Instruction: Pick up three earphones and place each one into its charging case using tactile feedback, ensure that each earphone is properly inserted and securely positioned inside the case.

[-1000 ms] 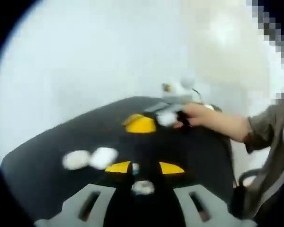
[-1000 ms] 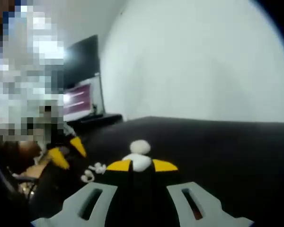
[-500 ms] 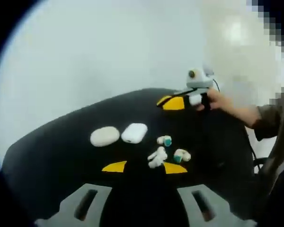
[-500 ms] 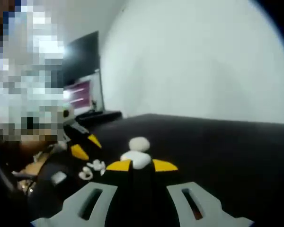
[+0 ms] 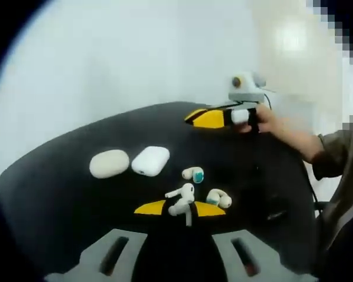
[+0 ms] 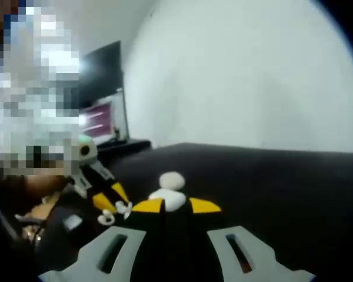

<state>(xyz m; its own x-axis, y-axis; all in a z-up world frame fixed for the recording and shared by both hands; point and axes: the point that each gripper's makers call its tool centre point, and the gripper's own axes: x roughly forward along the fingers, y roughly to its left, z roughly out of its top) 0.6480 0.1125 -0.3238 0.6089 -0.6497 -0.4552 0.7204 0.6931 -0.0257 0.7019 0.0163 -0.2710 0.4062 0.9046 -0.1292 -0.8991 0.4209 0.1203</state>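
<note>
Item: stemmed earphone (image 5: pixel 181 198) on black worktop (image 5: pixel 59 194), lying between my left hand-held gripper's (image 5: pixel 179 208) parted, empty jaws (nearer arm); right hand-held gripper (image 6: pixel 175 205) parted, empty.

- Two cases (image 5: pixel 129 163) lie side by side on the table (image 5: pixel 59 188) — beyond the left gripper (image 5: pixel 179 208).
- Three earphones (image 5: pixel 197 191) cluster at its tips.

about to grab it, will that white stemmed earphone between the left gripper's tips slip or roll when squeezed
The earphone looks small, smooth and glossy, so it will probably be slippery between the left gripper tips. Its rounded head on a thin stem suggests it may twist or pivot rather than roll far on the black table. It is likely very light, so a nudge could flick it away.
</note>
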